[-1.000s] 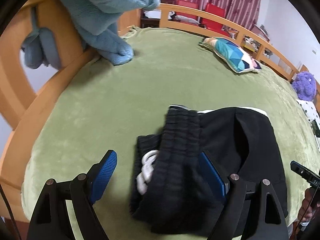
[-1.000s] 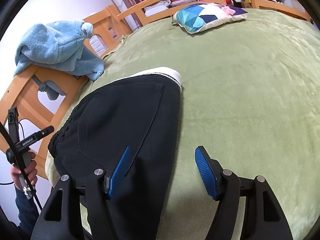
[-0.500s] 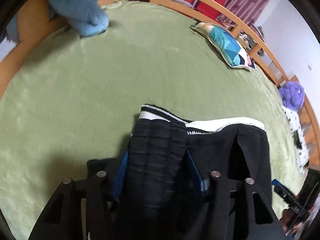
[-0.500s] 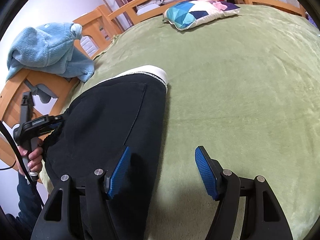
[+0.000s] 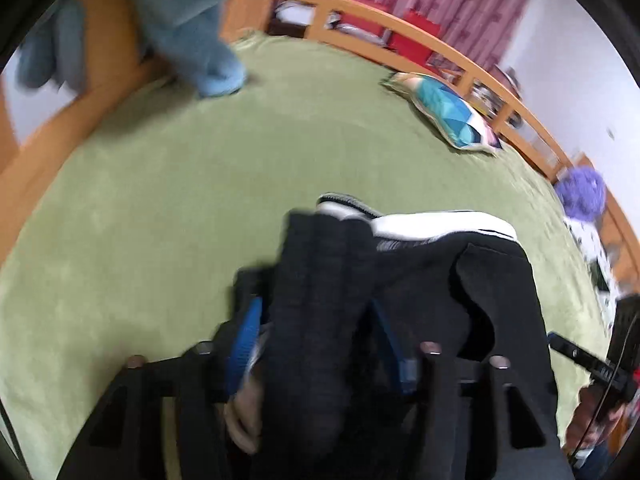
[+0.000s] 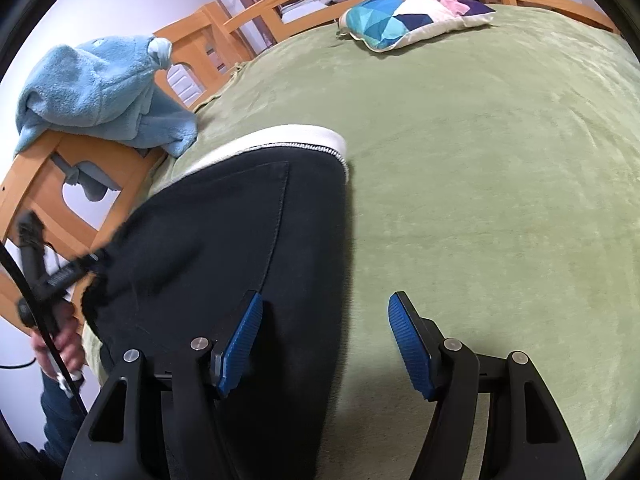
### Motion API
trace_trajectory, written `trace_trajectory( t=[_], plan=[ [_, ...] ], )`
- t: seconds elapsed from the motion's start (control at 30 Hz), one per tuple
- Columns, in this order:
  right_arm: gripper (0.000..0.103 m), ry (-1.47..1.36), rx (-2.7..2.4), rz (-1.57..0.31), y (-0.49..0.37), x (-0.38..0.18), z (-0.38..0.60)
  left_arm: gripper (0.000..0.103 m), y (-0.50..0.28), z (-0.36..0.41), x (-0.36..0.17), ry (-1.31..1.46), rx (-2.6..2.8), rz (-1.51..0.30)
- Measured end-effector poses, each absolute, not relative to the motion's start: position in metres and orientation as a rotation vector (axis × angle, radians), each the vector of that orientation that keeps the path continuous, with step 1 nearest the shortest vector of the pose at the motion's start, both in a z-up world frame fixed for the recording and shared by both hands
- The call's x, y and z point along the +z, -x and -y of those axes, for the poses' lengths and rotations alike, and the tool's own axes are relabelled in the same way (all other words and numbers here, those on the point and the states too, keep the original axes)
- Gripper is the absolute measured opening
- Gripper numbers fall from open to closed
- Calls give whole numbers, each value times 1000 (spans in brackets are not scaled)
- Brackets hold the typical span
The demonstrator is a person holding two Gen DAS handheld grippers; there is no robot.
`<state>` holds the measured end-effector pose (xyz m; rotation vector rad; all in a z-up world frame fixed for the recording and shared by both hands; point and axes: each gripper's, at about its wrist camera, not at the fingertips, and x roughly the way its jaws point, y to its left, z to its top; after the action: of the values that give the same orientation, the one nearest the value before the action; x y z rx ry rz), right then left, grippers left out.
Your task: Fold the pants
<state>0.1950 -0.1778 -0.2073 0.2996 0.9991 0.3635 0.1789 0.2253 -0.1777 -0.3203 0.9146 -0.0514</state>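
On the bed's green plush blanket (image 6: 480,168) lie the black cotton pants with a white ribbed hem (image 6: 224,240), folded near the wooden footboard. The left wrist view, blurred, shows what the right cannot: the left hand-held gripper (image 5: 316,340) straddling the pants' ribbed, gathered waistband, its jaws opening; the blue ridged pads (image 5: 244,344) appear just off the cloth, though the blur leaves that uncertain. A fuzzy purple toy (image 5: 580,192) shows only there. The right wrist view is sharp: the right hand-held gripper (image 6: 324,344) hangs released, one pad over the pants' smooth edge, the other over the blanket. A fleecy light-blue towel (image 6: 100,96) drapes the frame; a geometric-patterned pillow (image 6: 408,16) lies far off.
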Motion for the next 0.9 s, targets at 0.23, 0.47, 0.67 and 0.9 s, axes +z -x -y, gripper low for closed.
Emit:
trace_trajectory(
  t=[0.23,0.47,0.67,0.9],
  plan=[
    [66,-293,354,-1000,-188,-207,181,95,-188,-250,-211,425,19,-1010],
    [65,-315,384,-1011,-190,-212,180,38,-197,-222,-192,341,-113,-930],
    [67,-371,452,-997,-208,-212,175,63,-202,-226,-196,342,-108,-999],
    [72,-385,495,-1115,-234,-254,152,85,-175,-244,-214,446,-130,-1009]
  ],
)
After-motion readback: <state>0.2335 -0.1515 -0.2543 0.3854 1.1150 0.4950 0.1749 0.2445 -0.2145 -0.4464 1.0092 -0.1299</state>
